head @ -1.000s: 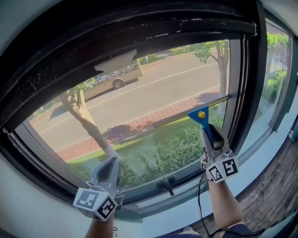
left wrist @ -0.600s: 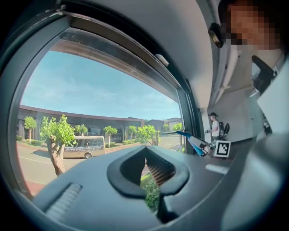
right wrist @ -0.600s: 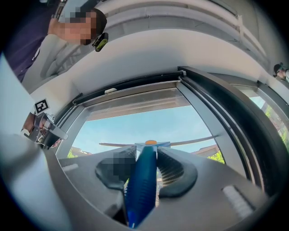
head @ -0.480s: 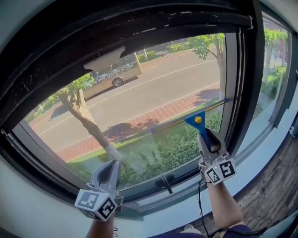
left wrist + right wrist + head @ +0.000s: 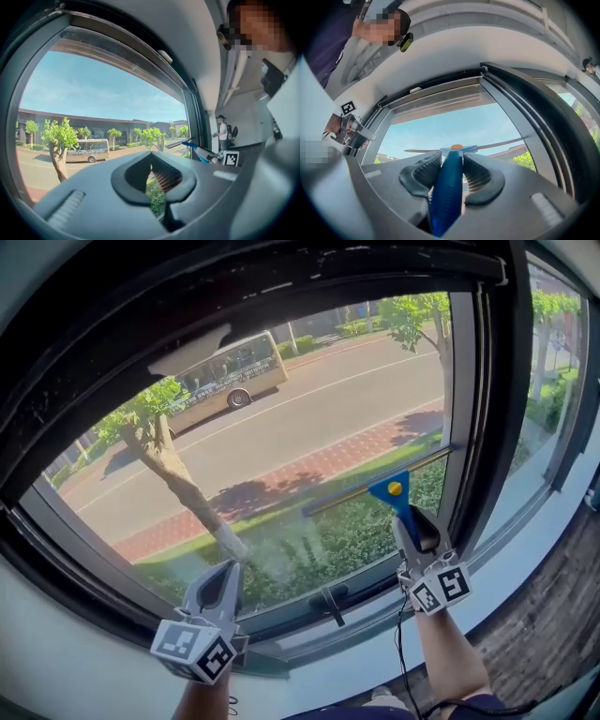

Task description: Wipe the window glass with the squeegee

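Note:
The squeegee (image 5: 395,489) has a blue handle with an orange dot and a long thin blade lying slanted against the lower right of the window glass (image 5: 281,418). My right gripper (image 5: 418,524) is shut on its handle from below. In the right gripper view the blue handle (image 5: 447,192) sits between the ribbed pads and the blade (image 5: 497,143) crosses the pane. My left gripper (image 5: 221,585) points up near the lower left of the window, shut with nothing in it (image 5: 151,154). From there the squeegee (image 5: 199,151) shows to the right.
A black frame surrounds the pane, with a thick vertical post (image 5: 492,381) just right of the squeegee. A black window handle (image 5: 330,599) sticks out at the bottom rail. A pale sill (image 5: 366,652) runs below. A person (image 5: 222,133) stands far off to the right.
The right gripper has drawn the squeegee down the glass and slightly to the left. The left gripper has stayed in place.

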A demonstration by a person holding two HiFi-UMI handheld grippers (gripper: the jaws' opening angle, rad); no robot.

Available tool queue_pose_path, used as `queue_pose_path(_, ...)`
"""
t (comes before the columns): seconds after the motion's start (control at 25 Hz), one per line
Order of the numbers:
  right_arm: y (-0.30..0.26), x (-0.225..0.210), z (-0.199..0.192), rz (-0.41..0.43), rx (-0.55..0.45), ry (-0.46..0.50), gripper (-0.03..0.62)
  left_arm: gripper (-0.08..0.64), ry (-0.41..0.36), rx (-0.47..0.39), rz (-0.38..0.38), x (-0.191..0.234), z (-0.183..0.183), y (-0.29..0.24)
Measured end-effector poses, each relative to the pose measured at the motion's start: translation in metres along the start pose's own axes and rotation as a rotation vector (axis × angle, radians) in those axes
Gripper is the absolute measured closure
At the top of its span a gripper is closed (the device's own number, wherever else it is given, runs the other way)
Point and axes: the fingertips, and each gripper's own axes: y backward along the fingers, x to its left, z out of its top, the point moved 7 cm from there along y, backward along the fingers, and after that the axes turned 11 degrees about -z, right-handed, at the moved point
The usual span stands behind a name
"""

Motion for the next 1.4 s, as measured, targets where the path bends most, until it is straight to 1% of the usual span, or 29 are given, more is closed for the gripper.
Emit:
queue_pose_path(0.28,0.01,-0.003,-0.016,0.007,0.036,0.003,0.446,0.569,-0.005,0.007,-0.012,-0.002,0.001,-0.009)
queue_pose_path(0.6,0.025,-0.006,-0.041,-0.001,0.087,-0.025,0.446,0.569,-0.007,0.033,-0.028,-0.006,-0.007,-0.018)
queue_pose_path(0.84,0.033,-0.008,-0.054,0.002,0.108,-0.041,0.446,0.568,-0.021,0.034,-0.032,-0.01,-0.006,-0.023)
queue_pose_path(0.96,0.041,-0.011,-0.061,0.001,0.122,-0.052,0.446,0.568,-0.025,0.043,-0.036,-0.014,-0.013,-0.026)
queue_pose_path(1.2,0.058,0.0,-0.065,-0.003,0.157,-0.063,0.446,0.568,-0.026,0.07,-0.025,-0.018,-0.017,-0.007)
queue_pose_path(1.4,0.064,0.001,-0.074,-0.006,0.19,-0.075,0.446,0.568,-0.01,0.088,-0.017,-0.016,-0.02,-0.004)
